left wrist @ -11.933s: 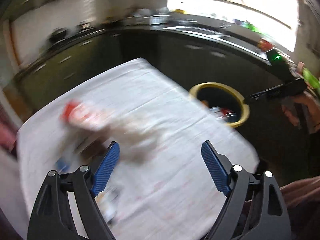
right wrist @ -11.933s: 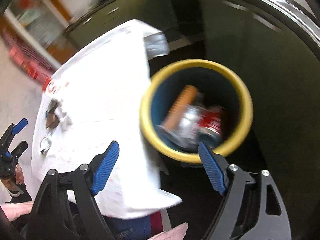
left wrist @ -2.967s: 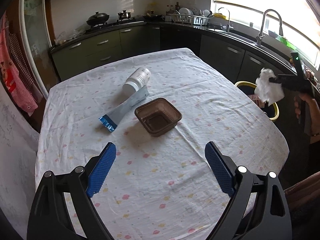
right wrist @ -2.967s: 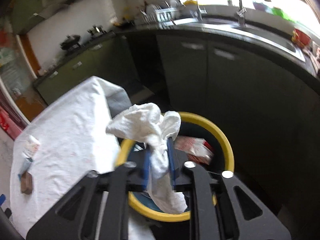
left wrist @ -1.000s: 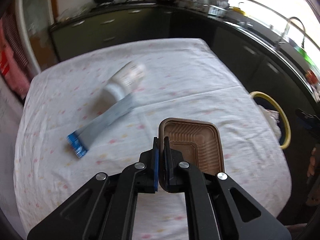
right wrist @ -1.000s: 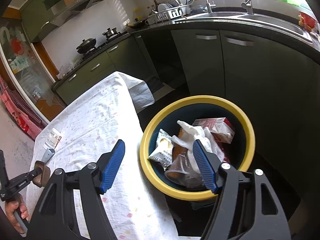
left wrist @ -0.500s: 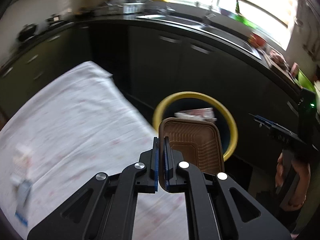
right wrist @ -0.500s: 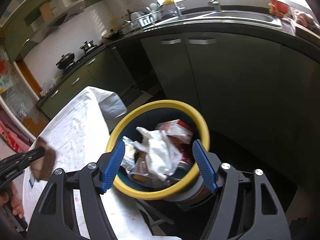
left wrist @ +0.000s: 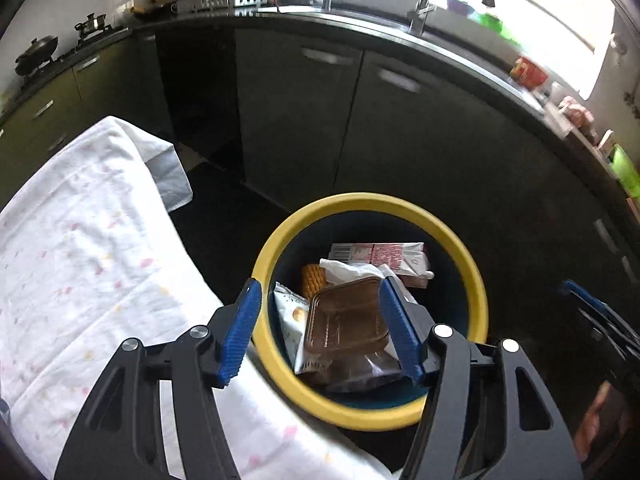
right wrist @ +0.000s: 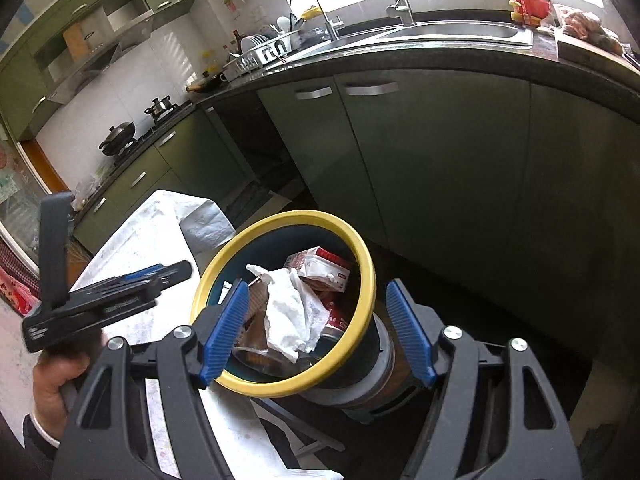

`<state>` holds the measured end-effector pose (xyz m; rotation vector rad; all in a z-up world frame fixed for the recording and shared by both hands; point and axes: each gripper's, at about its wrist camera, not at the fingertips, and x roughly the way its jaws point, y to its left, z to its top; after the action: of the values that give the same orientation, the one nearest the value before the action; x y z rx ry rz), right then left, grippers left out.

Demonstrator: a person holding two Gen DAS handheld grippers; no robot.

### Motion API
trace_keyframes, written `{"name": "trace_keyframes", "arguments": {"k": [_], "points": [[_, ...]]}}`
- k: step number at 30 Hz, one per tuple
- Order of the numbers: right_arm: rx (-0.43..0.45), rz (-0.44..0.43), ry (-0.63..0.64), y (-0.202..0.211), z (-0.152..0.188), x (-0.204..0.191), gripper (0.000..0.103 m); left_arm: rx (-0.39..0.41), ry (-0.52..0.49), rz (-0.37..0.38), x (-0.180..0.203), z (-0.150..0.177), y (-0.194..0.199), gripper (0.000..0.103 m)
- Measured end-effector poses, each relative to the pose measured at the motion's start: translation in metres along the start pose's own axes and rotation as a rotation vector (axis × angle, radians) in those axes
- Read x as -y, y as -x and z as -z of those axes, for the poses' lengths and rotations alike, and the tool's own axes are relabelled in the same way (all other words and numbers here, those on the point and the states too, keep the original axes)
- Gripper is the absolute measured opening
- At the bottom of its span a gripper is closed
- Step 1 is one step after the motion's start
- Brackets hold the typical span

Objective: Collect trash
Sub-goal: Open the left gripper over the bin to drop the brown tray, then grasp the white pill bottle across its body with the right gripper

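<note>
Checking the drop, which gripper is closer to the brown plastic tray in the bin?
Left. The left gripper hangs right over the brown tray in the bin, its fingers opening. The right gripper hangs empty beside the bin.

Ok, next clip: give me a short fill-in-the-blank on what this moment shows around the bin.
1. The brown plastic tray lies inside the bin with the ____ rim.
2. The left gripper hangs over the bin with ____ between its pads.
3. The tablecloth is white with small ____ spots.
4. In the right wrist view a crumpled white ____ lies on top of the trash.

Missing: yellow; nothing; pastel; tissue
</note>
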<state>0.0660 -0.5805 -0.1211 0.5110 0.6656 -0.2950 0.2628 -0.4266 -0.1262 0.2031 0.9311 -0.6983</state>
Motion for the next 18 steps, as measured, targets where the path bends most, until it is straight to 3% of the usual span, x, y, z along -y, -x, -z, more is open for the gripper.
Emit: {"name": "trace_keyframes", "arguments": {"k": [5, 9, 18], "points": [[-0.018, -0.007, 0.020, -0.007, 0.002, -0.012, 0.068, 0.120, 0.012, -0.052, -0.027, 0.025, 0.065, 0.071], [-0.045, -0.027, 0.061, -0.014, 0.007, -0.033, 0.068, 0.158, 0.064, -0.077, -0.056, 0.053, 0.107, 0.073], [-0.130, -0.163, 0.249, -0.034, 0.027, -0.139, 0.068, 0.203, 0.236, -0.222, -0.143, 0.145, 0.187, 0.076]]}}
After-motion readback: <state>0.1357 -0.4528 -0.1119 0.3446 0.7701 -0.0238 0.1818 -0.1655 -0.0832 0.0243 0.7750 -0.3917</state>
